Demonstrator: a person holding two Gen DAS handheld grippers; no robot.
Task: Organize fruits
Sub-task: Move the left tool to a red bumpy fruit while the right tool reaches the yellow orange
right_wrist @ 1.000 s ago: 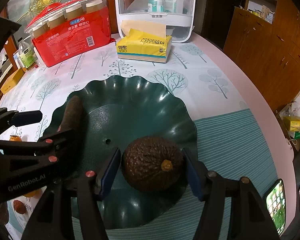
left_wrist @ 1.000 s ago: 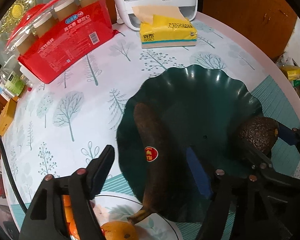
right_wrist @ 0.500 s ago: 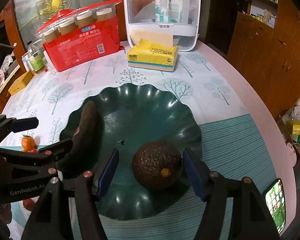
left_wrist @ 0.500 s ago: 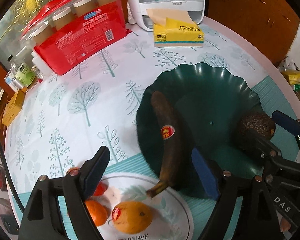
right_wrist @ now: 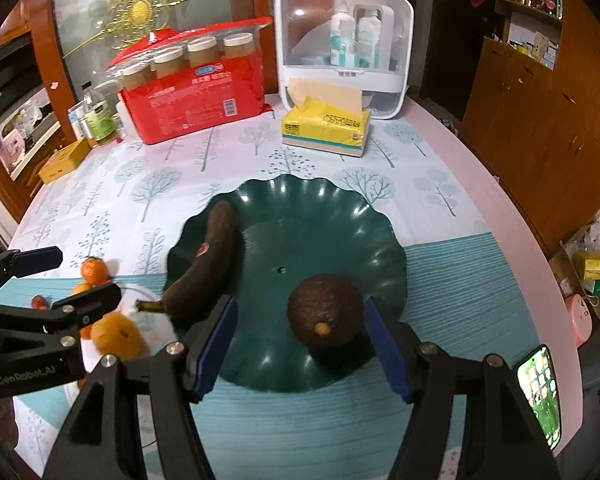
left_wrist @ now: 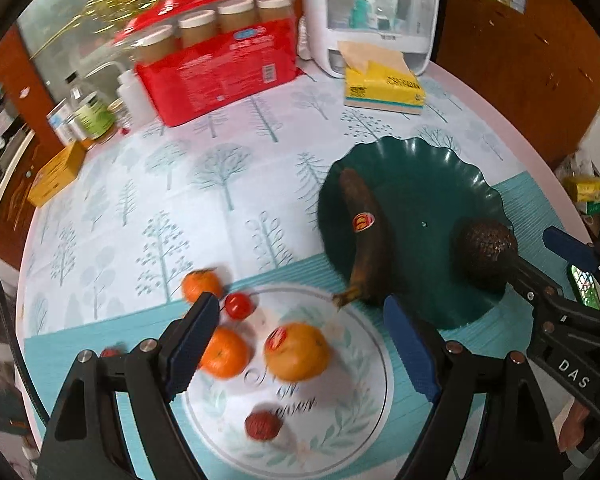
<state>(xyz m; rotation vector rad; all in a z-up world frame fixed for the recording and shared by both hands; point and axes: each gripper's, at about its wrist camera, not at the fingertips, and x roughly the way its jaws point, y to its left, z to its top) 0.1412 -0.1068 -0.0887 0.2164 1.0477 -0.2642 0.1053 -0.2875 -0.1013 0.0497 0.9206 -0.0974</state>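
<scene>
Left wrist view shows the left gripper (left_wrist: 300,344) spread wide with nothing between its blue pads, hanging above the white plate (left_wrist: 364,432), which holds a large orange (left_wrist: 298,350), a small orange (left_wrist: 224,354), a red cherry-like fruit (left_wrist: 239,305) at the rim and a bumpy red fruit (left_wrist: 263,425) nearer the camera; another small orange (left_wrist: 201,283) sits just off the plate on the tablecloth (left_wrist: 148,184). Its wide spread over the large orange suggests, I judge, that this fruit is the likely next pick, since the opening is broad enough to pass round it. Beyond, the green bowl (left_wrist: 452,168) already carries the dark banana (left_wrist: 366,240), lying along its left side with the stem poking over the rim toward the plate, and the avocado (left_wrist: 483,246) at the right. Right wrist view shows the right gripper (right_wrist: 300,344) also wide open and empty, its pads standing on either side of the avocado without touching it; the fruit rests on the bowl's near slope, stem end facing the camera. That posture reads as a release finished, the avocado left in the bowl beside the banana, while the oranges remain to be sorted.
</scene>
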